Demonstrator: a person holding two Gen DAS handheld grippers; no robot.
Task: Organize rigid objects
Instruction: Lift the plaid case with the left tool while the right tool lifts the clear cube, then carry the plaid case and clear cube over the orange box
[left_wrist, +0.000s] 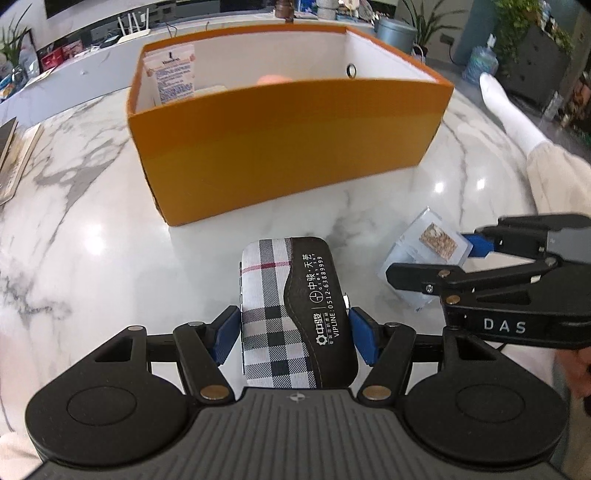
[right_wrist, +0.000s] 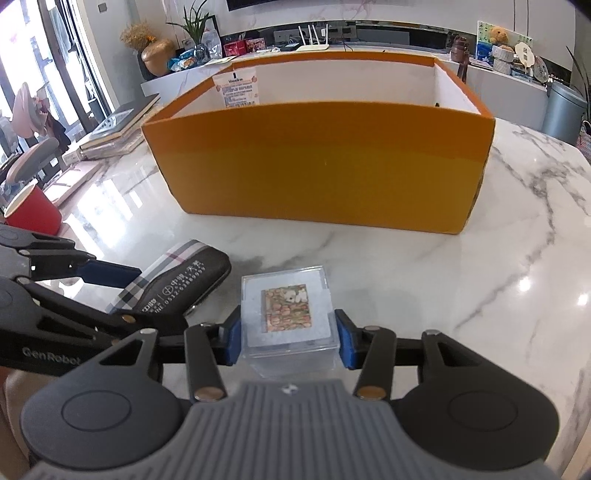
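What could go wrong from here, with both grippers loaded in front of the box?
1. The left gripper grips the plaid case only at its near end; most of it sticks out forward, so it may pivot or slip.
2. The right gripper pinches a smooth clear plastic cube; it could slide out.
3. The orange box has a tall near wall; a low carry may hit it. The grippers are close and could collide.

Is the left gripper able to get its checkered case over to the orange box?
Probably yes. The left gripper grips the checkered case, and only bare marble table lies between it and the open-topped orange box. The right gripper sits off to the side.
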